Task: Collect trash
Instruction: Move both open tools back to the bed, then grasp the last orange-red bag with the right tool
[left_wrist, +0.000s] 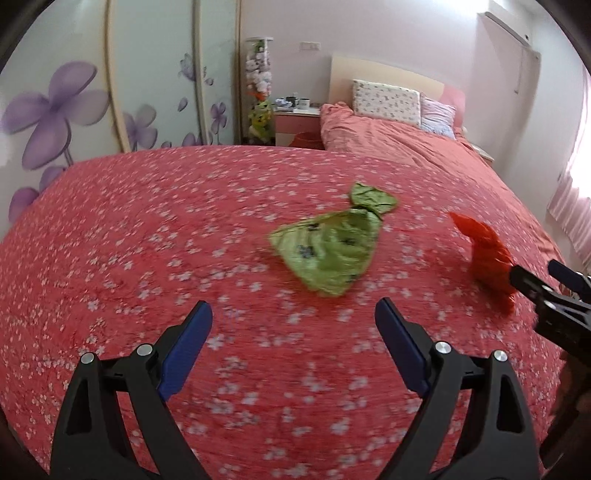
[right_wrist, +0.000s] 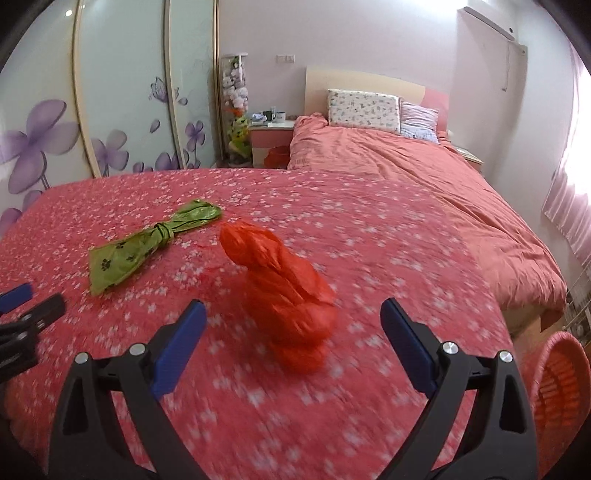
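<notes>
A knotted green plastic bag (left_wrist: 332, 243) lies on the red flowered bedspread (left_wrist: 147, 229), just ahead of my open, empty left gripper (left_wrist: 293, 314). It also shows at the left in the right wrist view (right_wrist: 147, 243). A crumpled red plastic bag (right_wrist: 284, 291) lies on the bedspread between and just ahead of the fingers of my open right gripper (right_wrist: 293, 314). In the left wrist view the red bag (left_wrist: 484, 251) is at the right, with the right gripper (left_wrist: 535, 280) at it. The left gripper's fingertips (right_wrist: 22, 295) show at the left edge.
An orange wicker basket (right_wrist: 561, 391) stands on the floor at the bed's right side. A pink duvet (right_wrist: 406, 177) and pillows (right_wrist: 364, 109) lie at the far end. A nightstand (right_wrist: 271, 144) with mugs and a flowered wardrobe (right_wrist: 110, 110) stand to the left.
</notes>
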